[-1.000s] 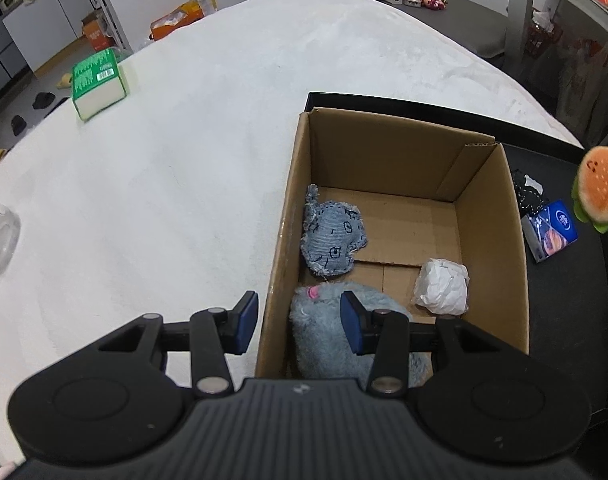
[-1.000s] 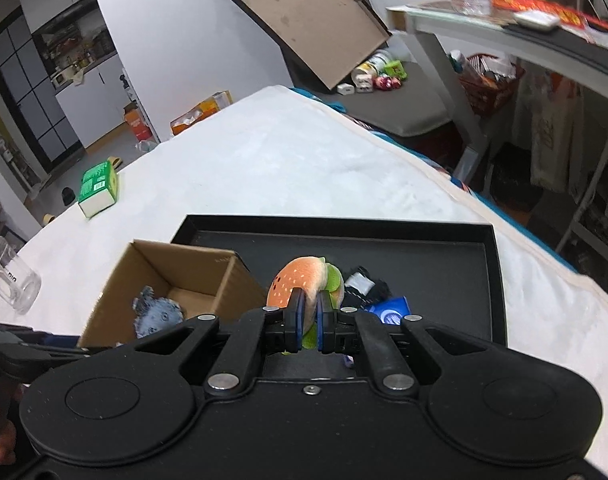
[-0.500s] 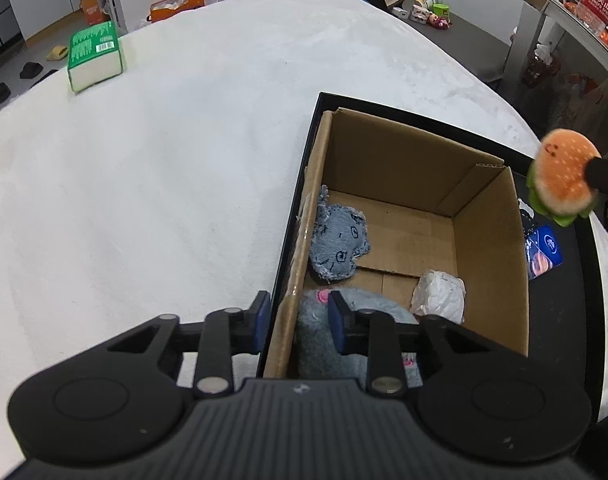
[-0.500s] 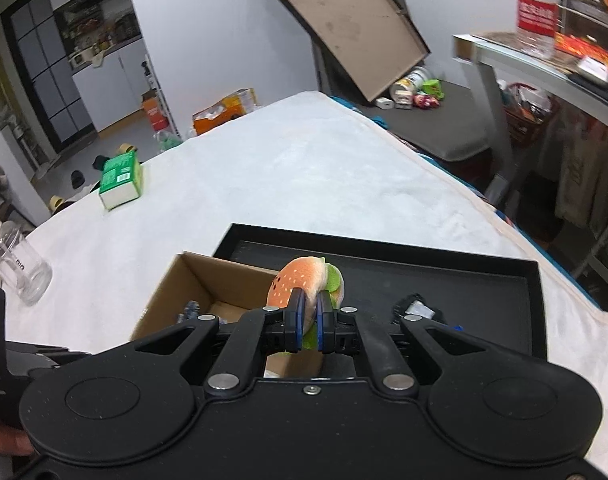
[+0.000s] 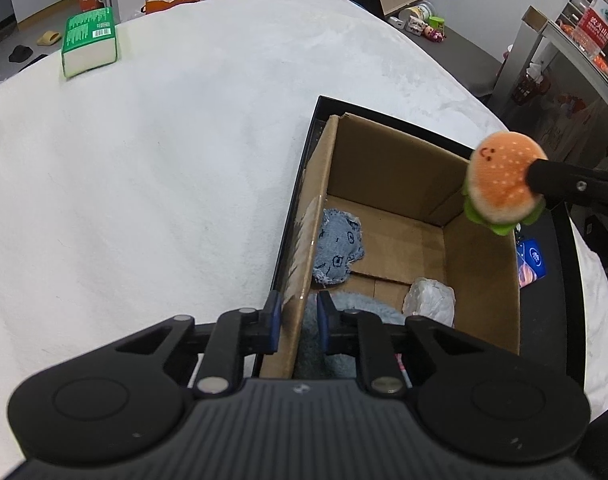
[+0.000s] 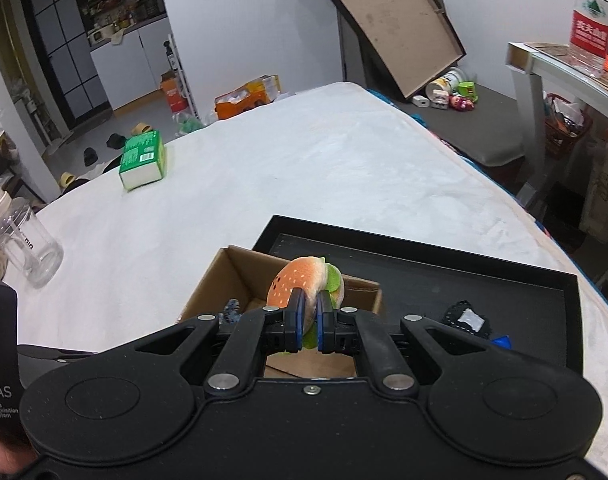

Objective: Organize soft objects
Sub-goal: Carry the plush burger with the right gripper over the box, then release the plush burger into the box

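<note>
An open cardboard box [image 5: 384, 168] stands in a black tray [image 5: 564, 280] on the white cloth. Inside lie a denim-blue soft toy [image 5: 338, 246], a fluffy blue plush [image 5: 344, 312] and a white crumpled wad [image 5: 430, 300]. My left gripper [image 5: 298, 320] straddles the box's near left wall. Its jaws are closing, and a thin gap still shows on the inner side. My right gripper [image 6: 309, 316] is shut on a plush burger [image 6: 304, 280]. The burger [image 5: 502, 178] hangs above the box's far right corner.
A green carton [image 5: 90, 40] lies far left on the cloth. A clear plastic bottle [image 6: 28, 240] stands at the left edge. In the tray beside the box [image 6: 224, 276] lie a blue packet [image 5: 530, 258] and a small black item [image 6: 466, 318]. Shelves and clutter stand on the right.
The left jaws have narrowed around the box wall and the hand has shifted along it. The right gripper has carried the burger left, from over the tray to over the box.
</note>
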The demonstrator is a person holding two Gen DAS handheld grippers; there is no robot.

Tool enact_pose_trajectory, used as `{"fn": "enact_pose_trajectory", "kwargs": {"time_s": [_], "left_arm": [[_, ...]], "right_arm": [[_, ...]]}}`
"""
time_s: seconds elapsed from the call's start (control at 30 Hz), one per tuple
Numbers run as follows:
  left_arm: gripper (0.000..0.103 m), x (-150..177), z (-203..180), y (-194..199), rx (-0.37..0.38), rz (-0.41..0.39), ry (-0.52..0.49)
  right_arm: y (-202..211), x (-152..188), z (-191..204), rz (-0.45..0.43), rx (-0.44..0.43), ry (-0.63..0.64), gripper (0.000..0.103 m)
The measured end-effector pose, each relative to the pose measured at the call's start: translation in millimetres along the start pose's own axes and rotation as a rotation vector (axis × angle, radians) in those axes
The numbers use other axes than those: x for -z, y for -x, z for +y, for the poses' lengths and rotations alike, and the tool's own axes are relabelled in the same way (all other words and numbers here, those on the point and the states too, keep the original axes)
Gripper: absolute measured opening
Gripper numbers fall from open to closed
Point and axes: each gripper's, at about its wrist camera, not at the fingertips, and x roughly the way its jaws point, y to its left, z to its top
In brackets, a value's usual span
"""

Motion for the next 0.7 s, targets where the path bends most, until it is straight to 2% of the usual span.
{"fn": "enact_pose_trajectory", "kwargs": {"time_s": [0.1, 0.17, 0.23, 0.43, 0.7], "left_arm": [[0.017, 0.2, 1.7, 1.2, 0.010, -0.004, 0.007], [0.017, 0.3, 3.2, 2.3, 0.011, -0.006, 0.008], [0.017, 0.7, 4.3, 3.2, 0.011, -0.007, 0.010], [0.017, 0.6, 4.1, 5.3, 0.006, -0.012, 0.008], [0.018, 0.3, -3.3, 6.8, -0.026, -0.015, -0.012]], "right_arm": [[-2.1, -1.4, 8.1, 0.002, -0.011, 0.012, 0.007], [-1.7, -3.2, 13.6, 0.001, -0.009, 0.025, 0.014], [-1.8, -4.1, 15.6, 0.000, 0.004, 0.036, 0.028], [3.9, 1.0, 8.2, -0.008, 0.028, 0.035, 0.041], [13.7, 16.3, -17.5, -0.006, 0.058, -0.012, 0.043]]}}
